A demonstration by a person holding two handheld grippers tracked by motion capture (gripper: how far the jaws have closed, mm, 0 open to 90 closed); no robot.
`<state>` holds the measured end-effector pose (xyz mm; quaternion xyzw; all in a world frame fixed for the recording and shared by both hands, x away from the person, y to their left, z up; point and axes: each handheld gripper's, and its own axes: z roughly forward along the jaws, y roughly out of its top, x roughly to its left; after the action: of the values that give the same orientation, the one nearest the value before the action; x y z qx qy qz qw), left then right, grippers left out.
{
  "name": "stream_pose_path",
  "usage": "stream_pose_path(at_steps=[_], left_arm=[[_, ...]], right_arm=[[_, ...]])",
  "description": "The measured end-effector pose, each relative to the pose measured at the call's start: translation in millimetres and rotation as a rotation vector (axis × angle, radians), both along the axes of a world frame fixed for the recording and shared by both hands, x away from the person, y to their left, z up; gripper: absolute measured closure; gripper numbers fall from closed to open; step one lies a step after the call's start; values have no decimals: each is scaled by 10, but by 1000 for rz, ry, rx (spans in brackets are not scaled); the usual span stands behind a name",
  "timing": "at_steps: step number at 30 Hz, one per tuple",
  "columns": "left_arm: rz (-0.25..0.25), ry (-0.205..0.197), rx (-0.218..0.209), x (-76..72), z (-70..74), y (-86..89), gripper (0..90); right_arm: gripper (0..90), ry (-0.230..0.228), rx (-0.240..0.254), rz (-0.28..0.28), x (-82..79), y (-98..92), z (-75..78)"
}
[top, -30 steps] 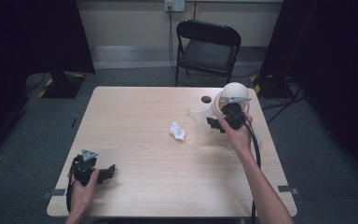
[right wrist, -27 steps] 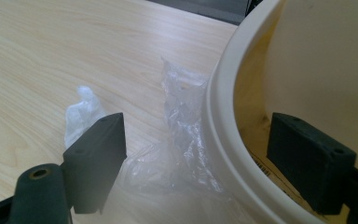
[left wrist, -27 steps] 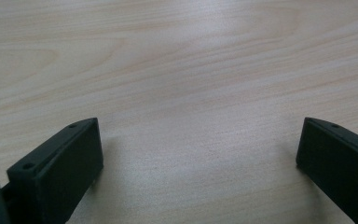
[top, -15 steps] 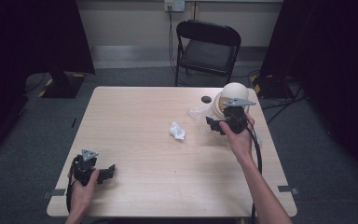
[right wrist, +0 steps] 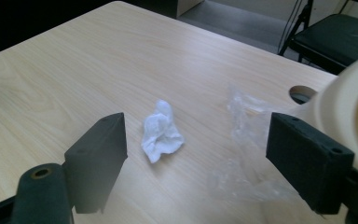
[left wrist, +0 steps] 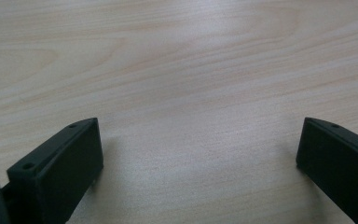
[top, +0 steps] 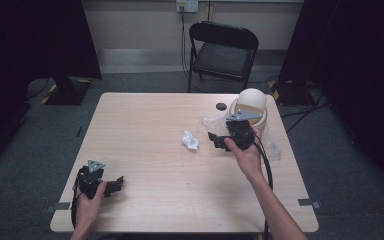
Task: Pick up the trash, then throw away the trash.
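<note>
Two grippers sit on my pale wooden table (top: 145, 125). At two o'clock stands a cream domed bin (top: 252, 102), clear plastic wrap (right wrist: 247, 126) spilling beside it. My right gripper (top: 219, 141), jaws wide apart, hovers just beside the crumpled white tissue (top: 190, 140) near centre. My left gripper (top: 114, 185) rests at seven o'clock, jaws also apart, holding nothing. Closing carelessly, I judge, could snag the wrap or nudge the light tissue away.

A crumpled white tissue (right wrist: 161, 132) lies mid-table beside clear plastic wrap (right wrist: 247, 140)
</note>
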<state>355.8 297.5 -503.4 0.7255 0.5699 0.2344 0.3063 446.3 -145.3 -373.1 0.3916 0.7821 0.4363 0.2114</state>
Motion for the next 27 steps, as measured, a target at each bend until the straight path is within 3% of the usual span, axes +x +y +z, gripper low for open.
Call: stream_pose_path(at_steps=[6,14,18,27], left_arm=[[-1,0,0,0,0,1,0],[1,0,0,3,0,0,0],[-6,-1,1,-2,0,2,0],[-10,-1,2,-9,1,3,0]], right_arm=[[192,27,8,28,99,169,-124],[211,86,-41,58,347,441,-401],[228,139,-39,54,452,509,-566],[290,183,-74,64,644,645,-861]])
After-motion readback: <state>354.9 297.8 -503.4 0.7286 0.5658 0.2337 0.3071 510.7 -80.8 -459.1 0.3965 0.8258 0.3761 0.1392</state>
